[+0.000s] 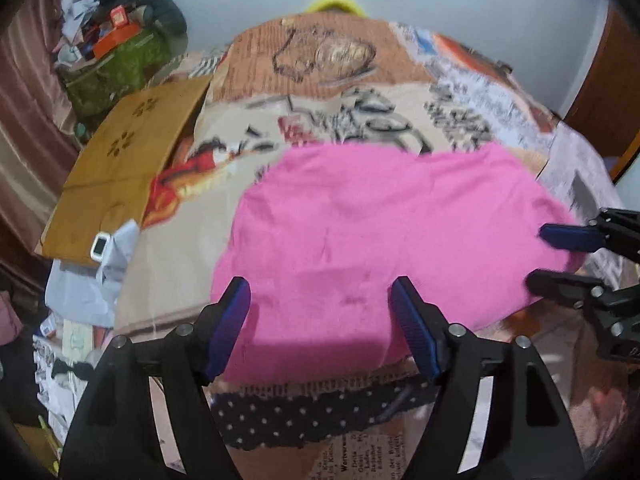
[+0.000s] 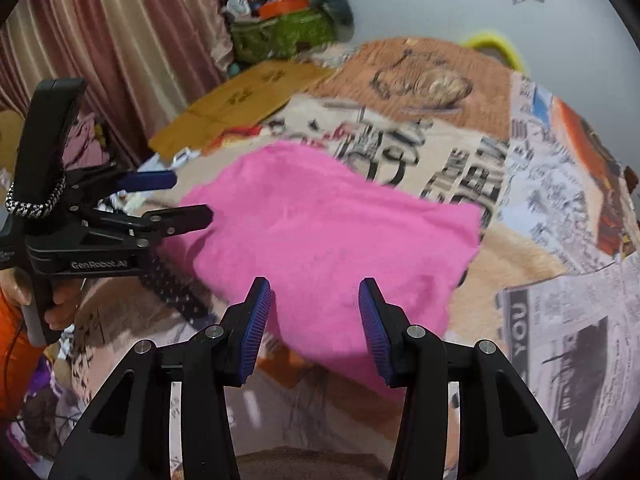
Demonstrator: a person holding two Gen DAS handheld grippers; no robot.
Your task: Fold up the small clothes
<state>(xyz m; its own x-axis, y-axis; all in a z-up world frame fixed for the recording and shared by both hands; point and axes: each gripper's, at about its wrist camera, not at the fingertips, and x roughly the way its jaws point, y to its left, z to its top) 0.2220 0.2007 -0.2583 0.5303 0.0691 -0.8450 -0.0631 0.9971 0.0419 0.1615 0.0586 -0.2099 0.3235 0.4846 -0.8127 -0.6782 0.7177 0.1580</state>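
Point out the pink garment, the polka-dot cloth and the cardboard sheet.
pink garment (image 1: pixel 380 232): left wrist view, its middle.
polka-dot cloth (image 1: pixel 288 420): left wrist view, its dotted middle.
cardboard sheet (image 1: pixel 132 152): left wrist view, its flat face.

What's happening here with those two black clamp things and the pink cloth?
A person is folding small clothes with a handheld gripper in each hand. A pink garment lies spread on a newspaper-print cover. The left gripper and right gripper hang over its near edge, both open, gripping nothing yet. A black polka-dot piece pokes out from beneath the pink one.
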